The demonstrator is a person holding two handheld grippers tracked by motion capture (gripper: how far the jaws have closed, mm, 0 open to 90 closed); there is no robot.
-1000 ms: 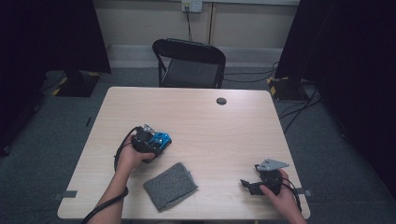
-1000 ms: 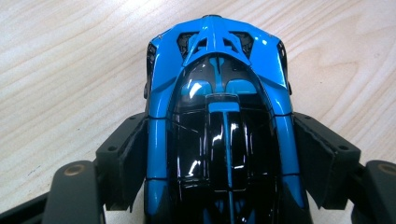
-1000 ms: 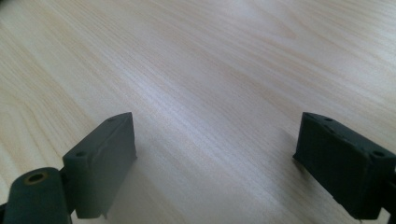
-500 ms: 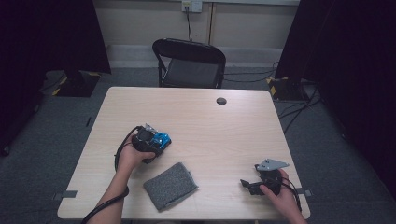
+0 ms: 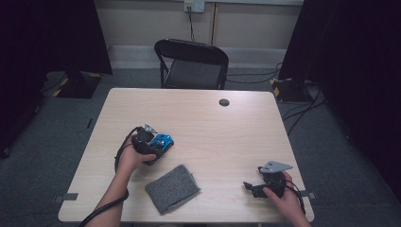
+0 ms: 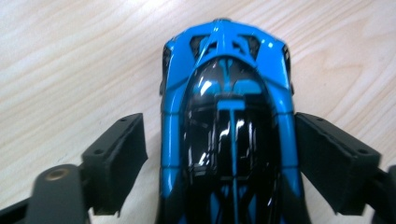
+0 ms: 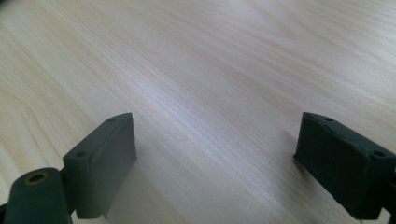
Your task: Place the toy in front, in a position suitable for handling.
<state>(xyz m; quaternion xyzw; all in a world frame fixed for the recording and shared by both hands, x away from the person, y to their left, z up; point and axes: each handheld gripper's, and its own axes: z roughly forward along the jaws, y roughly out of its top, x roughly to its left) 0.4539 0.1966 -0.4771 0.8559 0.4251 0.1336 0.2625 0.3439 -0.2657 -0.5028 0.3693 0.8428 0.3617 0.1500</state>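
A blue and black toy car (image 6: 224, 60) stands on the wooden table (image 5: 203, 118), left of the middle. My left gripper (image 6: 219, 128) straddles it from behind, a jaw on each side. Its jaws have just been opening with the car still between them; a gap shows at the left pad (image 6: 121, 154). From above, the car (image 5: 165, 140) pokes out of the left gripper (image 5: 158, 144) in the person's hand. My right gripper (image 5: 250, 188) rests near the front right corner, open over bare wood (image 7: 215, 135).
A grey cloth (image 5: 172, 188) lies near the front edge between the two hands. A black round grommet (image 5: 224, 102) sits in the tabletop at the far side. A black folding chair (image 5: 191, 64) stands behind the table.
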